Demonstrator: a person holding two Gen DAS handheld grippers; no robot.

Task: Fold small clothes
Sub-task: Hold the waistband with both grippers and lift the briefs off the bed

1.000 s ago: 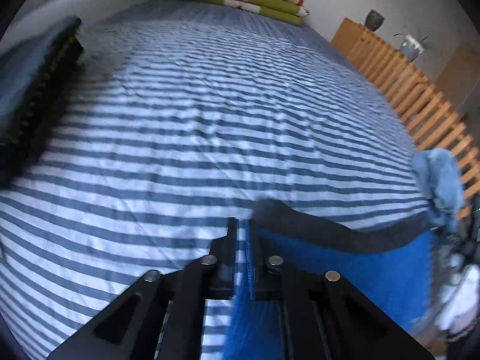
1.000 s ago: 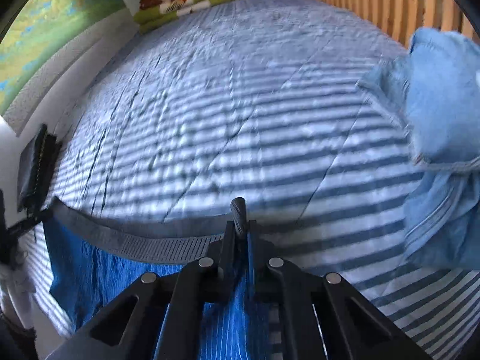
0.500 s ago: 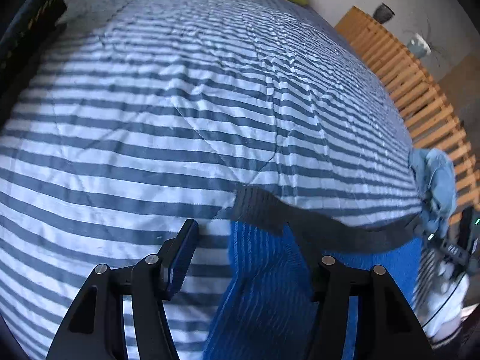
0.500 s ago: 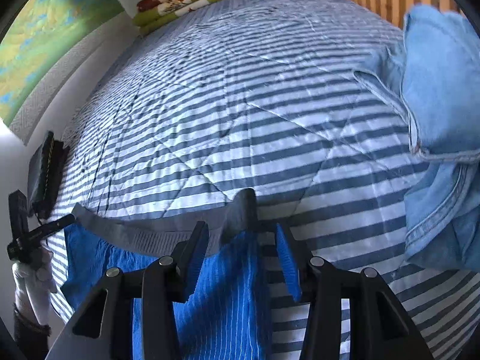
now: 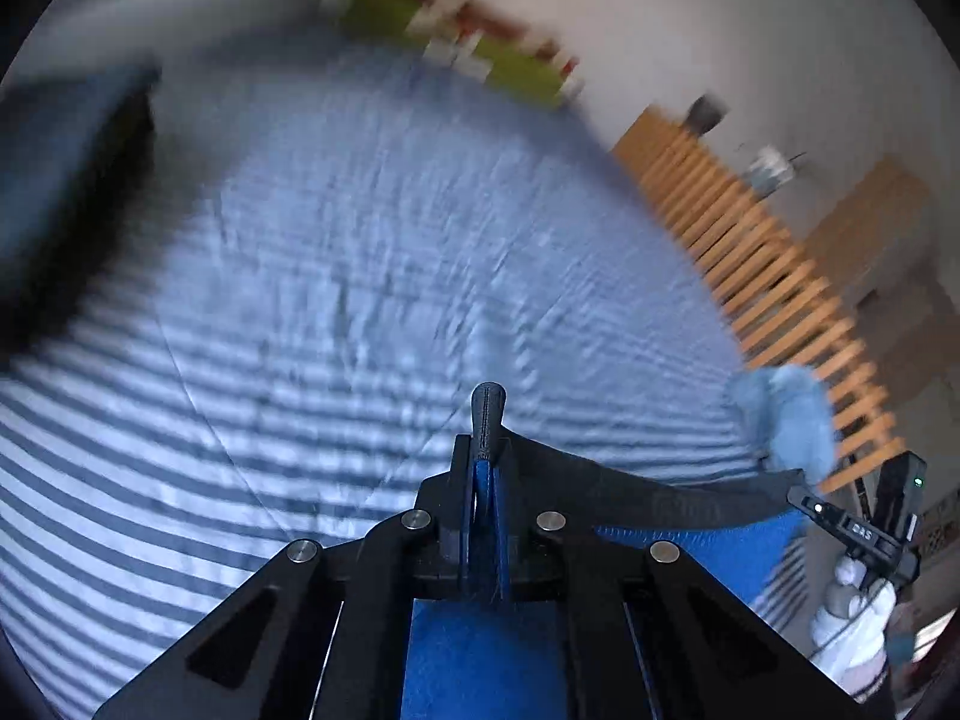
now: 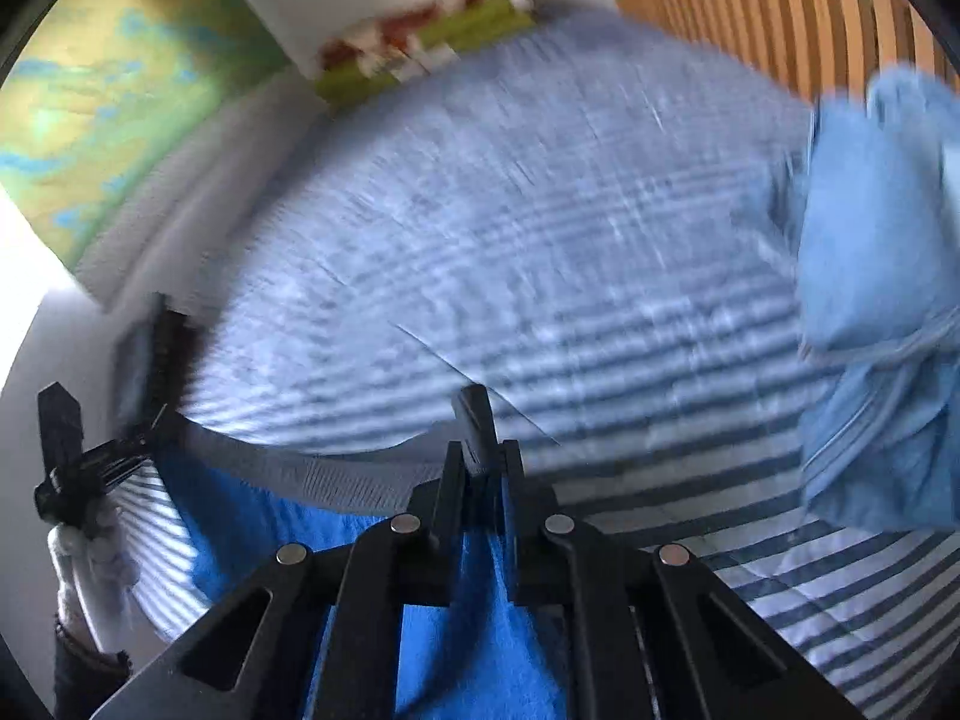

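Blue shorts (image 5: 480, 660) with dark grey waistband (image 5: 660, 498) stretched just above striped bed (image 5: 300, 330), waistband corners clamped in clenched left gripper (image 5: 487, 450) and closing right gripper (image 6: 480, 456), light blue clothes (image 6: 870, 300) heaped at bed edge beside wooden slats (image 5: 780, 276).

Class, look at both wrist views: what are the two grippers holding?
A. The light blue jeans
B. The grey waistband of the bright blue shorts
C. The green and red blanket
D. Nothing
B: the left gripper and right gripper each pinch the grey waistband of the blue shorts.
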